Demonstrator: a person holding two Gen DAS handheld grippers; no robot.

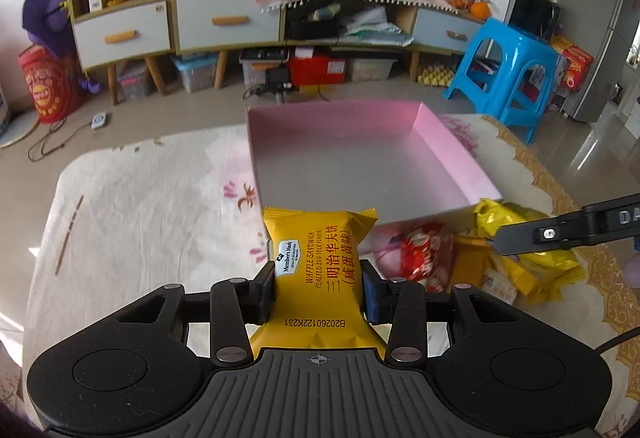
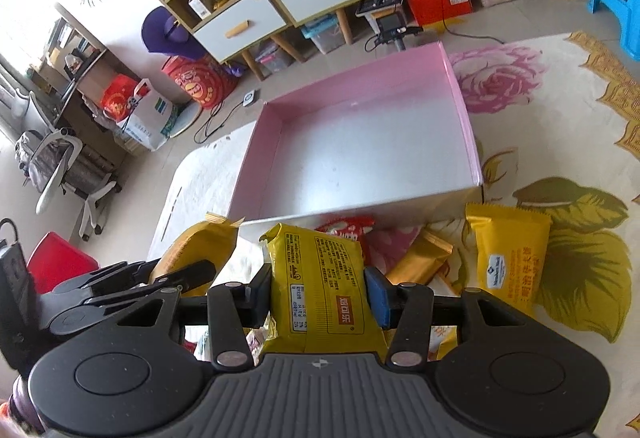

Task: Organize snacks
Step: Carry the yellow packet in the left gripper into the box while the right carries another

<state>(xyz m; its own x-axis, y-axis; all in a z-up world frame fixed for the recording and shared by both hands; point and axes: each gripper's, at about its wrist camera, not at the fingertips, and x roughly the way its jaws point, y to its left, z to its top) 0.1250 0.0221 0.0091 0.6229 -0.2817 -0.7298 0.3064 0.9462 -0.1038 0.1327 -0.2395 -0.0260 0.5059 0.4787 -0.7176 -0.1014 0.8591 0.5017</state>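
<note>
My left gripper [image 1: 319,288] is shut on a yellow waffle sandwich packet [image 1: 320,262], held above the table just in front of the pink box [image 1: 440,142]. My right gripper [image 2: 318,296] is shut on another yellow snack packet [image 2: 324,286], its back label facing up, also in front of the pink box [image 2: 464,110]. The box is open and empty. The right gripper also shows in the left wrist view [image 1: 560,232], over a pile of yellow and red snack packets [image 1: 432,258]. The left gripper shows in the right wrist view [image 2: 132,286] with its packet [image 2: 192,250].
Loose snacks lie by the box's near wall: a yellow waffle packet [image 2: 508,258], a gold packet [image 2: 420,258], a red packet [image 2: 348,230]. The floral tablecloth [image 2: 560,118] covers the table. A blue stool [image 1: 508,74] and cabinets [image 1: 224,22] stand beyond.
</note>
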